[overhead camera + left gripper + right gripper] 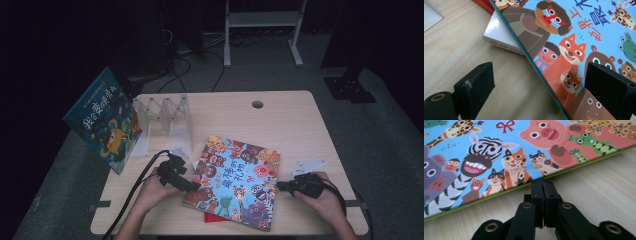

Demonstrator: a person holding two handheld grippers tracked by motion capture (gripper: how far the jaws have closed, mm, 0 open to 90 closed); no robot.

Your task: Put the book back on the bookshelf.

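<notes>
Animal picture book [234, 181] lies flat, cover up, on near half of wooden table [280, 115], skewed, stacked on a white book [504, 37] and a red one [212, 218] that peek out beneath. Stack lifts its edges off the tabletop, so probably easier to get a jaw under.

L gripper [192, 186] at book's left edge, jaws wide apart, holding nothing. In left gripper view the teal edge runs diagonally between the two pads: left pad [477, 87] over bare wood, right pad [610, 87] over the cover. Straddles the edge w/o pressing; looks set up to pinch that edge or steady the book.

R gripper [285, 186] at book's right edge, jaws fully together, empty. In right gripper view closed tips [542, 187] sit right at the green edge, contact uncertain. Closed jaws make a blunt pusher: prob. for nudging or squaring the book, not grabbing.

Clear acrylic book rack [162, 122] at far left of table, w/ blue picture book [102, 120] leaning beside it; likely destination.
</notes>
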